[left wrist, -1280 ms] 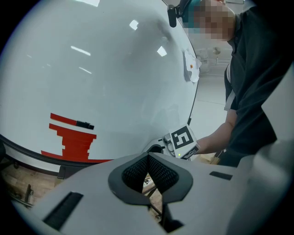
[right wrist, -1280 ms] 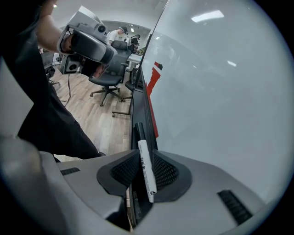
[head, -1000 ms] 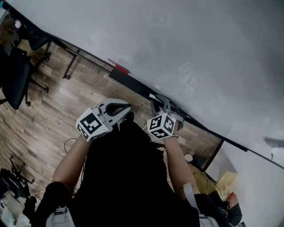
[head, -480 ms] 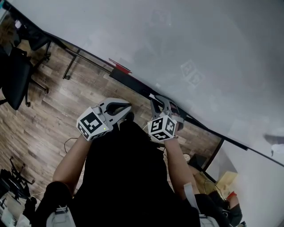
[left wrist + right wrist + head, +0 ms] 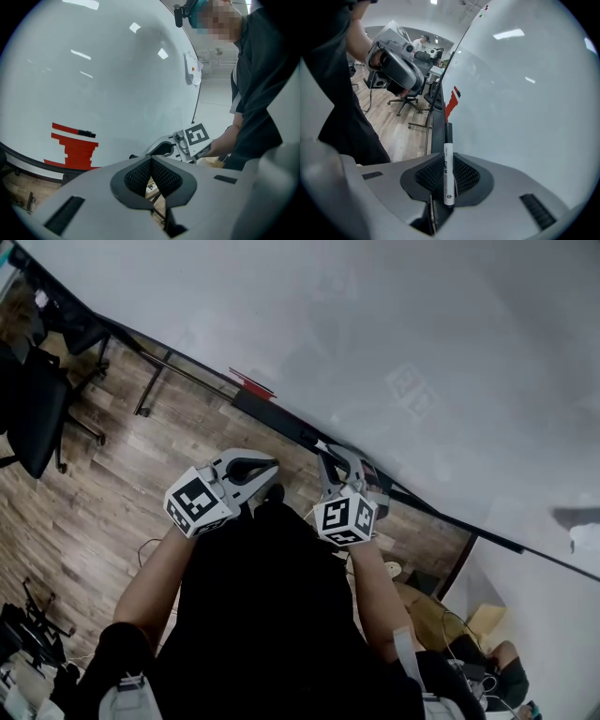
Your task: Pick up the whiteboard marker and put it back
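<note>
Head view: both tools are low against the whiteboard (image 5: pixel 394 324), near its black bottom ledge (image 5: pixel 277 420). The left gripper (image 5: pixel 267 467) is just off the board and the right gripper (image 5: pixel 334 459) is up at the ledge.

Left gripper view: its jaws are pressed together with nothing between them. Beyond them are the board's red scribble (image 5: pixel 74 148) and the right gripper.

Right gripper view: the jaws stand narrow, clamped on the whiteboard marker (image 5: pixel 448 176) — white barrel between the pads, black cap pointing away along the ledge at the board's foot — contact with the ledge unclear
</note>
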A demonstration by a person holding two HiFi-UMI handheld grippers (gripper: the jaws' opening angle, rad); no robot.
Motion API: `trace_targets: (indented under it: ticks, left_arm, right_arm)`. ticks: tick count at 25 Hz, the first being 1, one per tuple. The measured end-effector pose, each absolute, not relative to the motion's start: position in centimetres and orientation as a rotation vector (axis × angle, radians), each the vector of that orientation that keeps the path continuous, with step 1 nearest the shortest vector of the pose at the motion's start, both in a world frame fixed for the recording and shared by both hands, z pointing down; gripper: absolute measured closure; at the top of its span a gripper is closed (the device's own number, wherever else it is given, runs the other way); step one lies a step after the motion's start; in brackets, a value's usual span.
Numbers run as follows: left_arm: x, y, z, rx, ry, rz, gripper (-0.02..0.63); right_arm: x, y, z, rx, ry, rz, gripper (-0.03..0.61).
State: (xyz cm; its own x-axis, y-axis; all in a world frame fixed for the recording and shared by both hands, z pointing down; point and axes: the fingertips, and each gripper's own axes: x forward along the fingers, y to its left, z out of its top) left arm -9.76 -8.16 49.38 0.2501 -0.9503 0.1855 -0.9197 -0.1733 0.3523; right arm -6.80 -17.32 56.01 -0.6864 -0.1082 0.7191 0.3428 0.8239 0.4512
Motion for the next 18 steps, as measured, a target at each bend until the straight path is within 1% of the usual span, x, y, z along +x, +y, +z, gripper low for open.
trace_targets:
  ticks: [7,13,18]
  left_arm:
    - [-10.3,-9.3,48.7,2.166,-1.732,-0.075,0.603]
    - [-9.9,-9.9,45.9,2.218,-1.748,-0.048,0.603]
    - [-10.2,-10.9,42.2,2.271,-1.782,-0.019,0.603]
  right_arm:
    - [-7.8,-17.2,52.0,-0.141,-2.361,-0.689,0.514]
    - [-7.9,-16.3,43.8,-0.104,-2.568,-0.609,0.514]
    - [-7.1,-15.8,36.8,-0.147,-2.733,-0.624,0.515]
